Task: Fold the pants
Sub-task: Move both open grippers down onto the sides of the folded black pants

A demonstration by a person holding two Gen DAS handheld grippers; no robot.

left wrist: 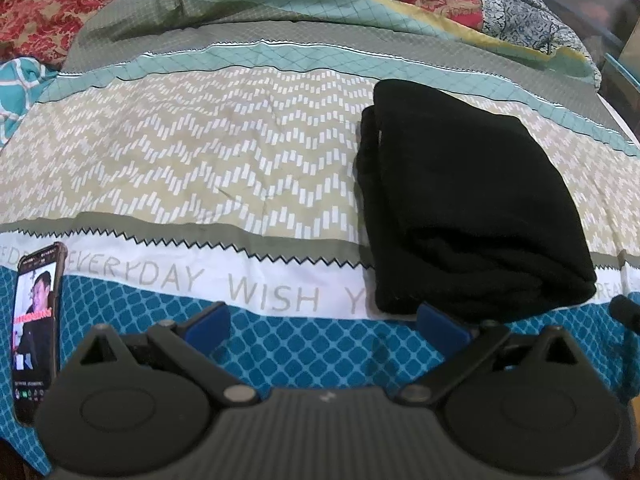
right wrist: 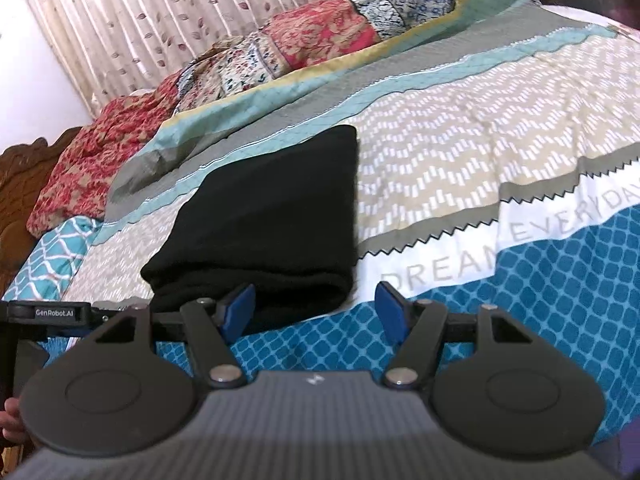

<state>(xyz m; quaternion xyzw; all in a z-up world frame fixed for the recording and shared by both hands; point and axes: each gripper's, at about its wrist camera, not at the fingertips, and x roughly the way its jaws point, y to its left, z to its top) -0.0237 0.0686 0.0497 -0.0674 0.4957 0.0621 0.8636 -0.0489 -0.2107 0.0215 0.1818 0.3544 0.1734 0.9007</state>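
Left gripper (left wrist: 324,324), black with blue finger pads: jaws spread wide, nothing between them, low over the blue lattice-print band of the bedspread (left wrist: 312,344). Its right pad (left wrist: 440,326) sits just beside the near edge of the pants.

Right gripper (right wrist: 316,312), same build: jaws apart, empty. Its left pad (right wrist: 238,312) lies against or just in front of the near rolled edge of the pants; contact cannot be told.

Black soft-knit pants (left wrist: 468,196), folded into a compact thick rectangle, flat on the printed bedspread, spanning the beige zigzag band down to the white lettered stripe. Layered edges show on the side facing the phone.

Smartphone in dark case (left wrist: 36,328), screen lit, lies at the bedspread's near left edge, well apart from the pants.

Red floral patchwork quilt (left wrist: 80,4) bunched at the far side of the bed. Pleated leaf-print curtain (right wrist: 160,12) behind.
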